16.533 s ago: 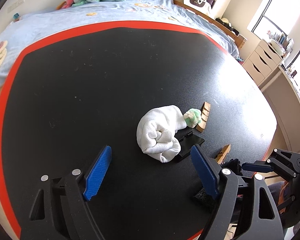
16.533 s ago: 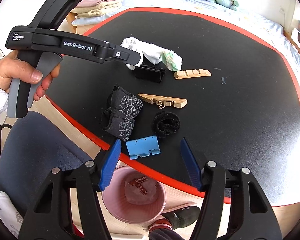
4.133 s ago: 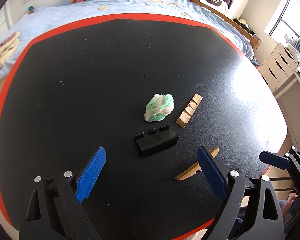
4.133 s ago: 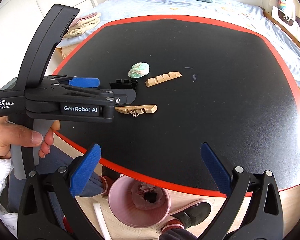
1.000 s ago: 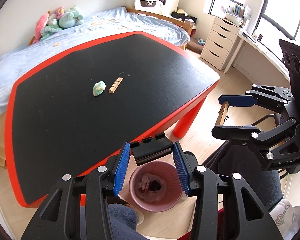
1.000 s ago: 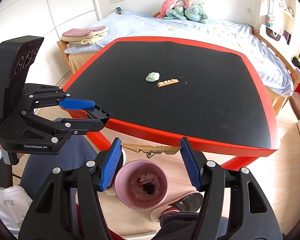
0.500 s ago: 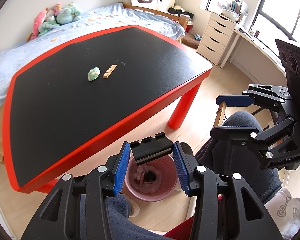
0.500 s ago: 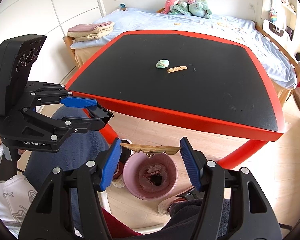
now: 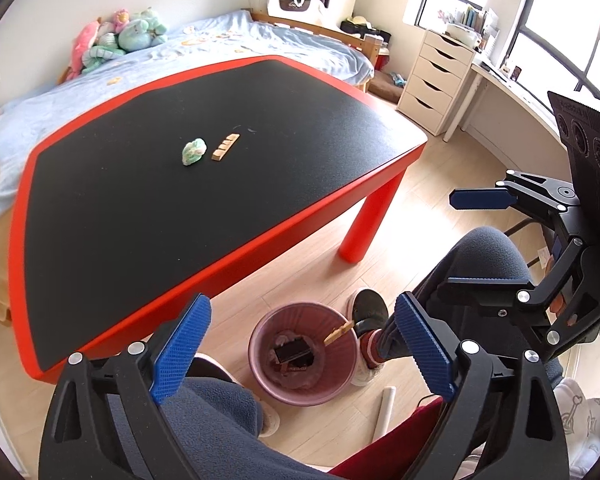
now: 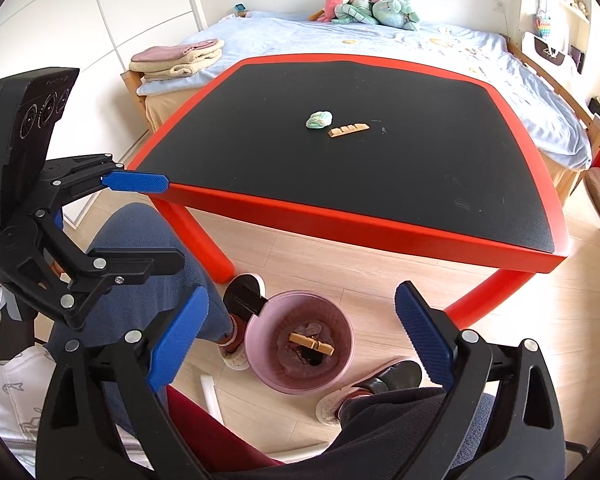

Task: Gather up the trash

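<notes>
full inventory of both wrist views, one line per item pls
table: 1, black top with red rim and legs, beside the bed.
crumpled wad: 1, green and white, on the table top.
notched wooden strip: 1, tan, on the table just beside the wad.
trash bin: 1, pink, on the floor by the table's near edge.
wooden clothespin: 1, tan, inside the bin.
black block: 1, black, inside the bin.
bed: 1, light blue sheet, behind the table.
plush toys: several, pink and teal, on the bed.
folded towels: a stack, pink and cream, on the bed's corner.
drawer unit: 1, white, by the window.
left gripper: 1, black with blue pads, open above the bin.
right gripper: 1, same, open above the bin.
</notes>
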Demonstrator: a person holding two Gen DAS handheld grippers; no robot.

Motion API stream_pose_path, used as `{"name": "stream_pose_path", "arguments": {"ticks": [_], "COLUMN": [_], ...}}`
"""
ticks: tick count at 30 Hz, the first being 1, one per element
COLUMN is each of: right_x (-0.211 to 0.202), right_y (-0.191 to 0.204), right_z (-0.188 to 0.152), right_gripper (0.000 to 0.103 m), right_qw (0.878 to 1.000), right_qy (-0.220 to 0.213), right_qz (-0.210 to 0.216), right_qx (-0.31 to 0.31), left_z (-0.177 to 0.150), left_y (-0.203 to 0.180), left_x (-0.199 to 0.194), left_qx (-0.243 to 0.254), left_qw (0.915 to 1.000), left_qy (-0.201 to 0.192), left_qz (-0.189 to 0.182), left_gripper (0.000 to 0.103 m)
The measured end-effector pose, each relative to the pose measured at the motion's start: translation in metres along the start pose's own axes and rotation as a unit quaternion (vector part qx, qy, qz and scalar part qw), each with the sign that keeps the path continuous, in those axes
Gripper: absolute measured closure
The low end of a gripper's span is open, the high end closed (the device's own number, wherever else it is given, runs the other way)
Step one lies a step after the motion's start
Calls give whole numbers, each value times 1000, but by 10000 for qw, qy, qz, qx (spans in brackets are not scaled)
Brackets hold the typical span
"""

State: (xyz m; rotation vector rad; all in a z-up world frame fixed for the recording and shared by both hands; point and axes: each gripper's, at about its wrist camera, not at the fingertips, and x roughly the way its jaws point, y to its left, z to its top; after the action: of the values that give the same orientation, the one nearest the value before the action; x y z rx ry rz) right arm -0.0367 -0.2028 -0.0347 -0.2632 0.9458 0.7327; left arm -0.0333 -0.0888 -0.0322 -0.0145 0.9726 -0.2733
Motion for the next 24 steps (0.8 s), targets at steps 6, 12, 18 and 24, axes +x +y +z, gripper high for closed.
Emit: {"name": "stream_pose_path", "arguments": {"ticks": [6, 12, 18, 24], "right_x": [2, 3, 4, 5], "right_y": [0, -1, -3, -7], "right_z": [-1, 0, 5, 14], "right_gripper": [6, 5, 5, 4], "right_qw": [10000, 10000, 10000, 10000], "right_qy": [32, 33, -24, -81], "right_qz": [-51, -28, -36, -15], "right_qx": [-5, -1, 20, 5], "left_z": [0, -1, 1, 8], "left_y": [7, 12, 15, 23], "left_x": [-2, -1, -2, -2], "left_qx": [-76, -156, -205, -317], "left_qw": [9999, 9997, 9995, 9991], "left_qy": [-18, 11, 4, -38], "left_qz": [123, 175, 223, 270], "left_gripper": [8, 8, 8, 8]}}
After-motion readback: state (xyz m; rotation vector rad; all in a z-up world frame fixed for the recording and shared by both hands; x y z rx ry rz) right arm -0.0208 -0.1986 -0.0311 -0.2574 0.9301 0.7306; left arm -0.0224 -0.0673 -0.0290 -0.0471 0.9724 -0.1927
